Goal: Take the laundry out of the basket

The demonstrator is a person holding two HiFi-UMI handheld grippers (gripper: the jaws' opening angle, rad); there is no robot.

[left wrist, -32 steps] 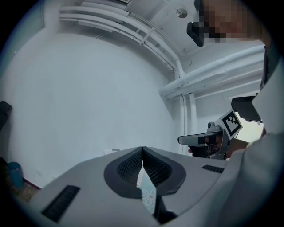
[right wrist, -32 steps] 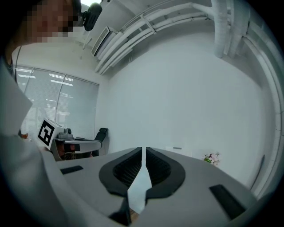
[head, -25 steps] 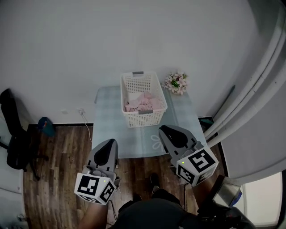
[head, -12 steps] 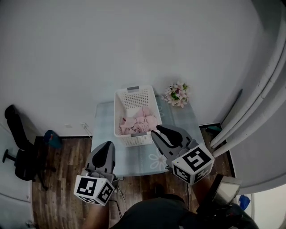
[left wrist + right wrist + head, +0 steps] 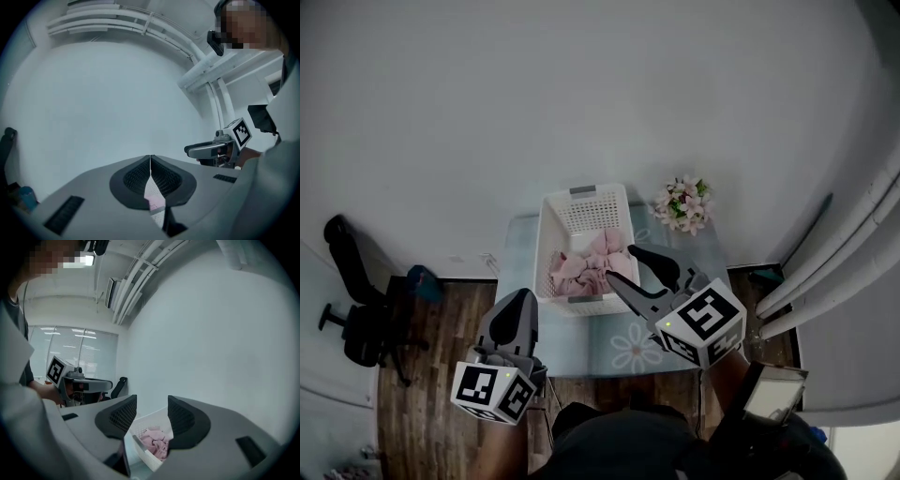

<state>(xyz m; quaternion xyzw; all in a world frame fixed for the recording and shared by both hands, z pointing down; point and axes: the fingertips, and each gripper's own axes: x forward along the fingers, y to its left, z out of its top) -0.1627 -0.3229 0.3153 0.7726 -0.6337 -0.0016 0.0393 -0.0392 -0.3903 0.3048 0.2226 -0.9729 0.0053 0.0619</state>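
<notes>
A white slatted laundry basket (image 5: 581, 217) stands on the pale table (image 5: 649, 345) and holds crumpled pink laundry (image 5: 586, 268). My right gripper (image 5: 621, 265) hangs by the basket's near right corner, level with the laundry. Its jaws are opening with nothing between them. Through their gap, the right gripper view shows the basket (image 5: 149, 427) and the pink laundry (image 5: 157, 442) ahead of the right gripper (image 5: 152, 411). My left gripper (image 5: 523, 298) is shut and empty, off the table's near left edge above the wooden floor. The left gripper (image 5: 150, 157) points at the blank wall.
A bunch of pink and white flowers (image 5: 682, 204) lies at the table's back right. A black office chair (image 5: 352, 309) and a blue object (image 5: 422, 281) stand on the floor to the left. Pale curtains (image 5: 844, 253) hang on the right.
My right gripper has moved forward and left, up to the basket, and its jaws have parted. The left gripper has stayed shut and low at the left.
</notes>
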